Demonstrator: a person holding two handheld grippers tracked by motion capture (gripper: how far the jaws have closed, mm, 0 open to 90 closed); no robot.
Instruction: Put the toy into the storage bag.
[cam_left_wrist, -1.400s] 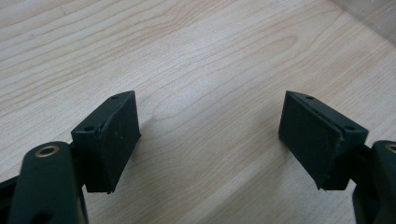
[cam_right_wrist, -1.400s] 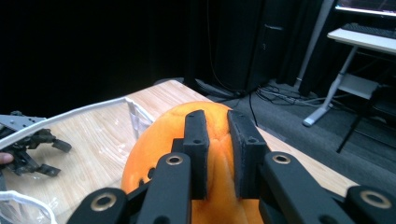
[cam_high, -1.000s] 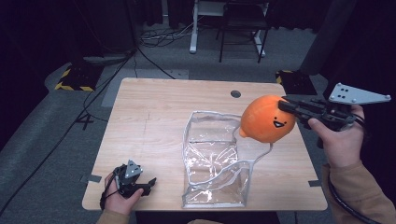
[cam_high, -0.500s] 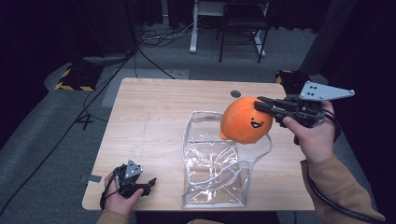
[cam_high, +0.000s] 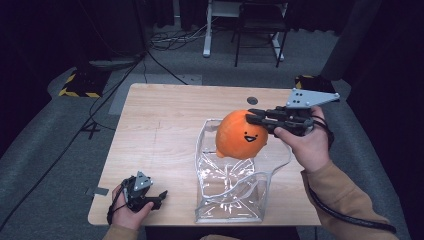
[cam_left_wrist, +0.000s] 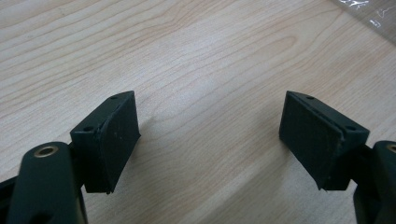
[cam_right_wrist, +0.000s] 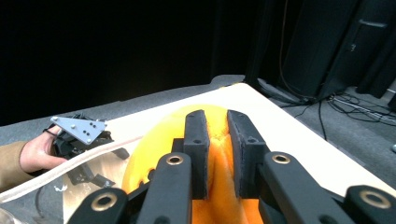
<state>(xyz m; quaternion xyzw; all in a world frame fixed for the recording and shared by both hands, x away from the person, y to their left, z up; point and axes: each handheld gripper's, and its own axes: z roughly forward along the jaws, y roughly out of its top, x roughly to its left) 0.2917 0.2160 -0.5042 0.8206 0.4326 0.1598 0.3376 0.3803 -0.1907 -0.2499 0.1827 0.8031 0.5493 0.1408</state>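
An orange plush ball with a small black face (cam_high: 242, 135) hangs above the open top of a clear plastic bag (cam_high: 235, 192) standing on the wooden table (cam_high: 165, 125). My right gripper (cam_high: 252, 116) is shut on a pinch of the plush's fabric at its upper right, the hand reaching in from the right. In the right gripper view the two jaws squeeze a fold of the orange plush (cam_right_wrist: 156, 140). My left gripper (cam_high: 159, 196) rests low at the table's front left corner, open; its pads (cam_left_wrist: 119, 140) stand wide apart over bare wood.
A small dark round hole (cam_high: 252, 100) sits in the table's far right part. Chair and desk legs (cam_high: 240, 40) and cables stand on the grey floor behind. A yellow-black striped box (cam_high: 80, 82) lies at the far left. Bare tabletop lies left of the bag.
My right hand has carried the plush leftward and a little down, from beside the bag's right rim to over its opening. The left gripper has stayed put.
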